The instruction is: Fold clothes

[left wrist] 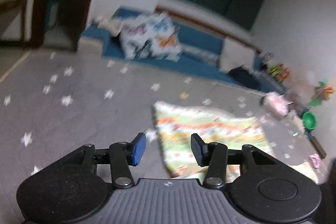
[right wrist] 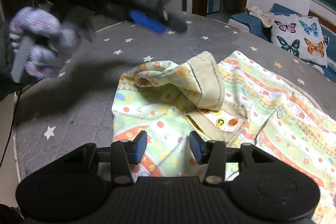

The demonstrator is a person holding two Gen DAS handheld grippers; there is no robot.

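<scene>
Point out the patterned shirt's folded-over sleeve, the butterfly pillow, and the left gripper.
folded-over sleeve [right wrist: 206,81], right wrist view, beige cuff.
butterfly pillow [right wrist: 298,39], right wrist view, printed front.
left gripper [left wrist: 167,149], left wrist view, between fingertips.

Star-print surface [right wrist: 79,119] left of garment [right wrist: 262,98] open; left claw [right wrist: 159,24] blocks above; pillow [right wrist: 300,39] bounds far right.

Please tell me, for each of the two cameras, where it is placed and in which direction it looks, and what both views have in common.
Left wrist: sits on the left gripper, looking down across the grey star bedsheet towards the blue sofa; only its own open fingers show.
Right wrist: sits on the right gripper, looking down at the patterned garment; the blurred left gripper and a gloved hand show.
Shared: garment, bedsheet, butterfly pillow.
</scene>
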